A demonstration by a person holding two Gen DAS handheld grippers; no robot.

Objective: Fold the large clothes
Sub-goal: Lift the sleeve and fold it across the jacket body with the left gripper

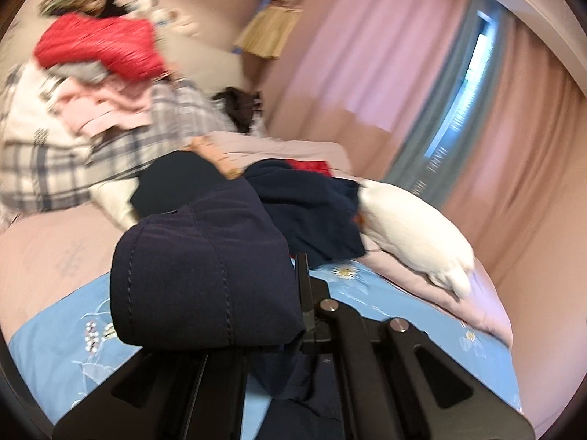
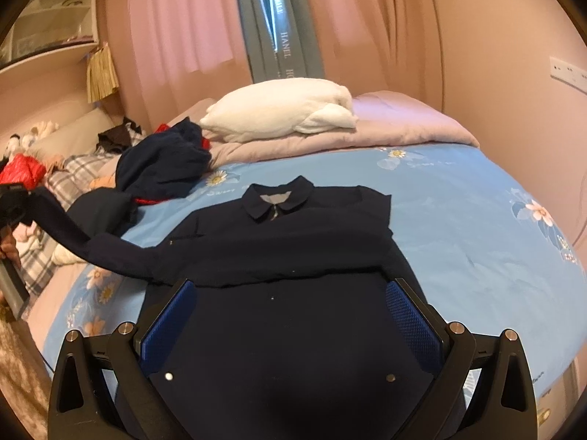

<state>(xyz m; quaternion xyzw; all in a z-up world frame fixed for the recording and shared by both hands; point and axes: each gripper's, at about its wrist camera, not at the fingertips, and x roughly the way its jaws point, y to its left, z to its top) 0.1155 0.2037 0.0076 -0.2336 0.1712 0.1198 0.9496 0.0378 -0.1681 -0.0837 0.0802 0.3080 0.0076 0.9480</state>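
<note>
A dark navy collared jacket (image 2: pixel 279 242) lies flat on the blue flowered bedsheet (image 2: pixel 458 227), collar away from me. Its right sleeve is folded across the chest. Its other sleeve (image 2: pixel 73 234) is stretched out to the left and lifted off the bed. My left gripper (image 2: pixel 13 201) is shut on that sleeve's cuff (image 1: pixel 205 267), which fills the middle of the left wrist view and hides one finger. My right gripper (image 2: pixel 290 315) is open, its blue pads (image 2: pixel 168 326) spread over the jacket's lower body, holding nothing.
A crumpled navy and red garment (image 2: pixel 161 165) lies left of the collar. A white pillow (image 2: pixel 282 110) sits on a pink quilt (image 2: pixel 396 124) at the back. A pile of plaid, pink and red clothes (image 1: pixel 91 84) is heaped to the left. Pink curtains (image 2: pixel 367 18) hang behind.
</note>
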